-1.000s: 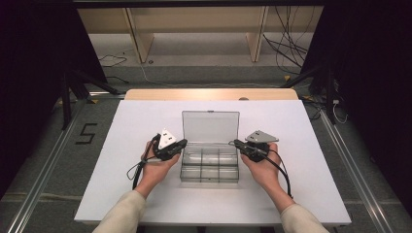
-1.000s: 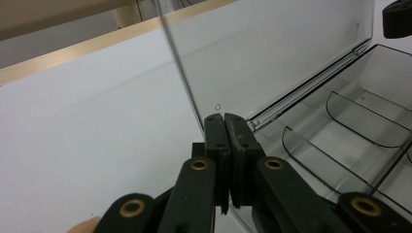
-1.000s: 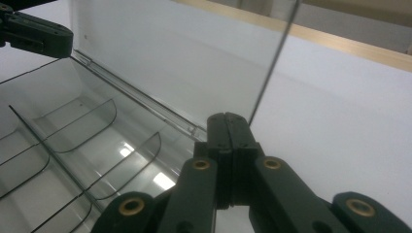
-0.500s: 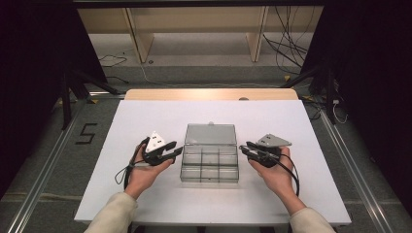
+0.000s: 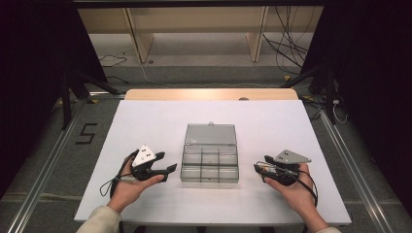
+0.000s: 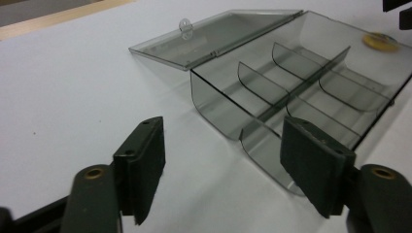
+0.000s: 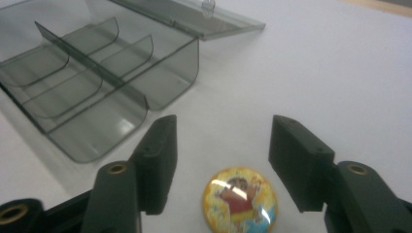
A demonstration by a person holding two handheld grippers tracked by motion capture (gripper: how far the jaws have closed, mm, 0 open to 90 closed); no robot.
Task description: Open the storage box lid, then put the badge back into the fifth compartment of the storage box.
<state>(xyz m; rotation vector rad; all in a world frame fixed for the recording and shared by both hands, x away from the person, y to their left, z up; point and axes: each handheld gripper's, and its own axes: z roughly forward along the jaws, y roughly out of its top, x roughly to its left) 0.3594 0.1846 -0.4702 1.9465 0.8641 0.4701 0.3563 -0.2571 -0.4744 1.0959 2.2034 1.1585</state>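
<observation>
A clear plastic compartment box (image 5: 210, 166) sits mid-table, its lid (image 5: 210, 133) folded back flat and its divided cells empty. My left gripper (image 5: 167, 171) rests left of the box, its jaws just opened, nothing between them; in the left gripper view (image 6: 222, 133) it faces the box's near corner (image 6: 243, 128). To the right of the box, my right gripper (image 5: 259, 169) has also just opened its jaws. A round cartoon badge (image 7: 239, 201) lies on the table between the right gripper's (image 7: 224, 136) jaws, untouched by the pads. The badge (image 6: 381, 41) also shows through the box.
The white table (image 5: 121, 131) has a wooden strip (image 5: 209, 94) along its far edge. Beyond stand wooden shelf legs (image 5: 138, 39) and floor cables (image 5: 291, 48). A person's forearms come in from the bottom edge.
Both hands have drawn outward from the box's sides, left hand leftward, right hand rightward. Both pairs of jaws went from shut to open. The lid has dropped back flatter.
</observation>
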